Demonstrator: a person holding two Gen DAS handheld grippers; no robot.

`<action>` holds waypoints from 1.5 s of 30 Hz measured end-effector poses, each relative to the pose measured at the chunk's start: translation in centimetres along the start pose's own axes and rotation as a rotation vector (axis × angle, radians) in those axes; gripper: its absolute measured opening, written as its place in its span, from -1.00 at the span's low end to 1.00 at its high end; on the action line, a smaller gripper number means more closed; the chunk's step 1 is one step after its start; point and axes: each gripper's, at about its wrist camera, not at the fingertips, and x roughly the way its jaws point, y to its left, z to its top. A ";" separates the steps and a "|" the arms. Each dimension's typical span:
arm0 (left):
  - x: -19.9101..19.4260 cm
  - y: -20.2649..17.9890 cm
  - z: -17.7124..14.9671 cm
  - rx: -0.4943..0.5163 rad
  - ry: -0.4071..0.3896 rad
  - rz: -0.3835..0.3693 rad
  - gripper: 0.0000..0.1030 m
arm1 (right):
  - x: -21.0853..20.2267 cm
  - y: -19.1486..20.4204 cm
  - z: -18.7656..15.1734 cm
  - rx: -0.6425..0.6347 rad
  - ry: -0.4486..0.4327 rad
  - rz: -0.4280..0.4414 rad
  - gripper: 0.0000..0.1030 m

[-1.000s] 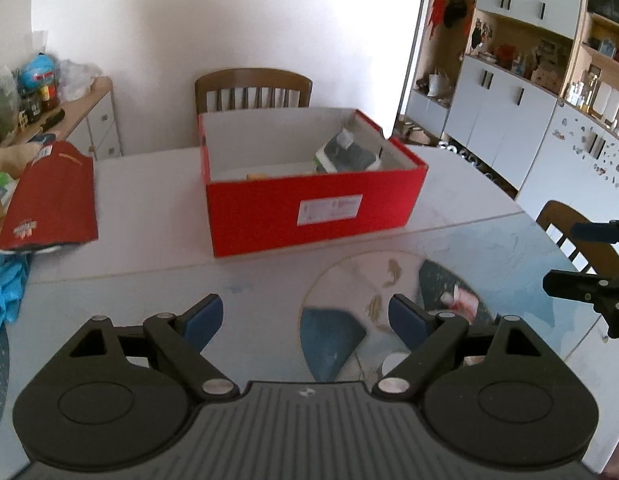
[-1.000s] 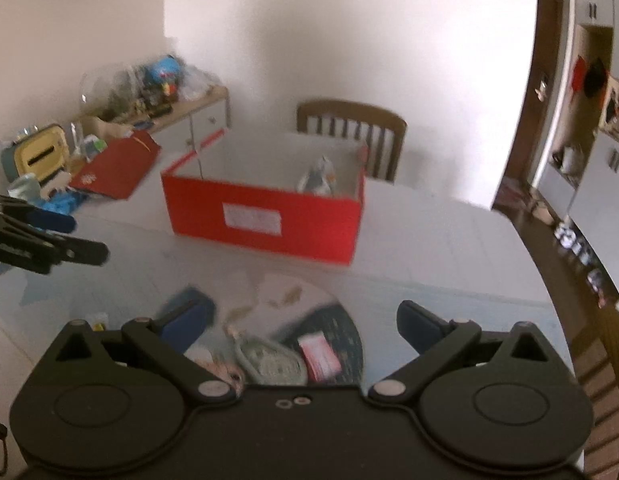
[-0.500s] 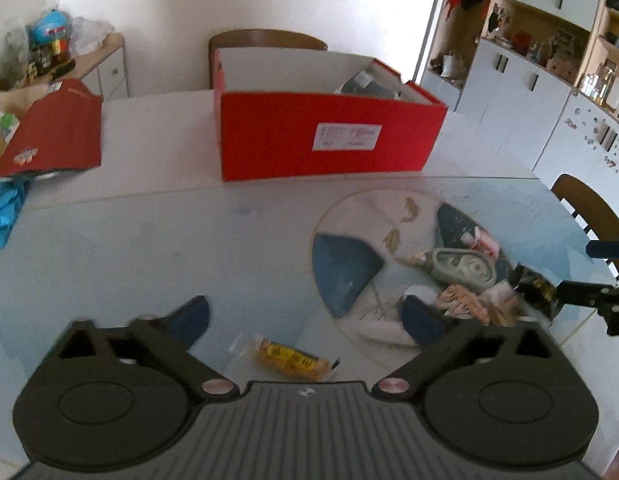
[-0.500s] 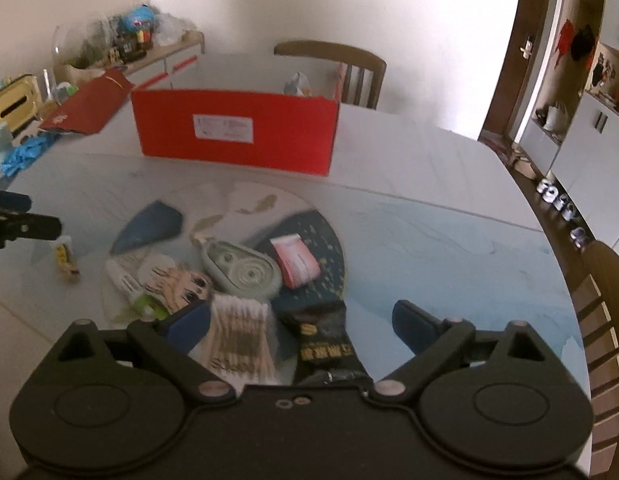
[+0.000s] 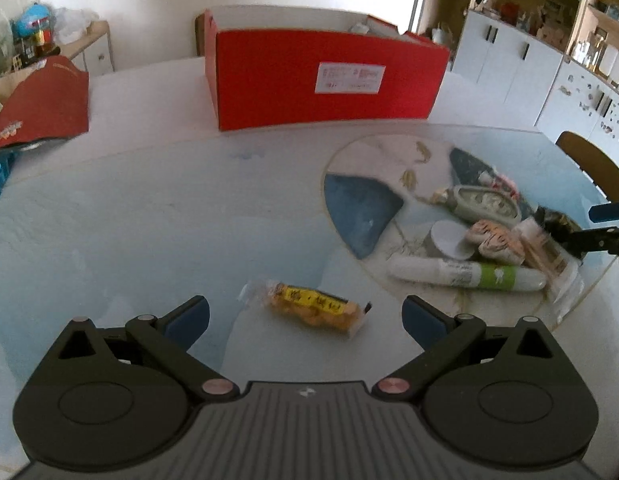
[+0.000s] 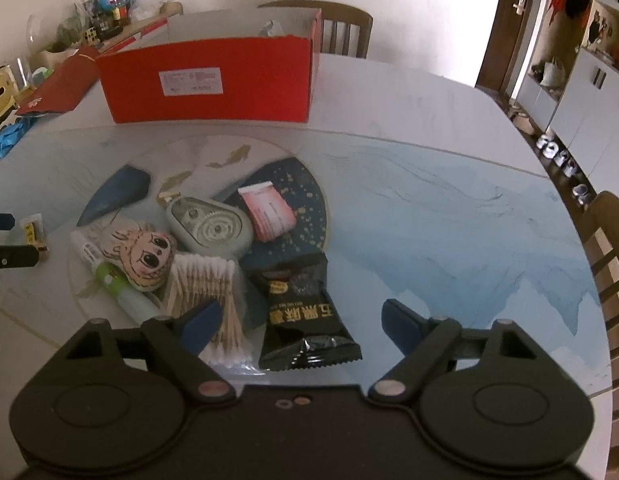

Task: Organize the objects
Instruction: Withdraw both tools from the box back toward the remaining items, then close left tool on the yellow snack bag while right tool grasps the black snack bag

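My left gripper (image 5: 305,314) is wide open around the yellow snack (image 5: 315,312); my right gripper (image 6: 297,320) is closing, maybe over the black packet (image 6: 305,316), so I go slow

Left gripper (image 5: 305,314): matte black body, ribbed grey centre plate with small white logo, two round black discs either side of that plate, pinkish metal pivot pins, blue-padded fingers (image 5: 419,316); right gripper (image 6: 299,320): same black build, smooth plate carrying two small round fittings, blue pads (image 6: 397,322).
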 end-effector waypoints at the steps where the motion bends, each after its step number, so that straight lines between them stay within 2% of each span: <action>1: 0.2 0.1 -0.1 0.003 0.002 -0.004 1.00 | 0.2 0.0 0.0 0.001 0.005 0.001 0.67; 10: 1.4 -0.7 -0.5 0.118 0.007 0.042 1.00 | 1.3 -0.1 -0.1 0.005 0.033 0.012 0.57; 19: 1.2 -1.4 -0.4 0.174 -0.025 0.022 0.98 | 1.9 -1.3 0.2 0.080 0.045 0.035 0.32; 24: 1.1 -1.3 -0.4 0.158 -0.023 0.022 0.67 | 2.1 -1.7 0.0 0.109 0.056 0.044 0.21; 26: 1.1 -1.2 -0.4 0.140 -0.027 0.020 0.52 | 2.2 -1.8 0.0 0.118 0.063 0.044 0.07; 28: 0.9 -1.2 -0.4 0.131 -0.028 0.027 0.45 | 2.2 -1.7 -0.1 0.115 0.063 0.040 0.03; 31: 0.7 -1.4 -0.3 0.128 -0.033 0.029 0.07 | 2.0 -1.6 -0.1 0.114 0.058 0.036 0.00; 32: 0.7 -1.5 -0.2 0.129 -0.034 0.032 -0.19 | 1.9 -1.6 -0.1 0.113 0.054 0.033 -0.02; 33: 0.7 -1.5 -0.1 0.130 -0.032 0.032 -0.28 | 1.8 -1.6 -0.1 0.113 0.052 0.031 -0.02; 36: 0.7 -1.7 0.0 0.128 -0.026 0.035 -0.37 | 1.5 -1.5 0.0 0.112 0.054 0.026 -0.04; 43: 0.4 -1.5 0.3 0.093 -0.032 0.031 -0.37 | 0.8 -1.4 0.1 0.090 0.045 0.027 -0.04; 44: 0.1 -1.6 0.3 0.094 -0.042 0.034 -0.31 | 0.8 -1.4 0.1 0.090 0.046 0.026 -0.04; 45: -0.2 -1.6 0.3 0.099 -0.050 0.033 -0.08 | 0.8 -1.3 0.1 0.091 0.048 0.024 -0.04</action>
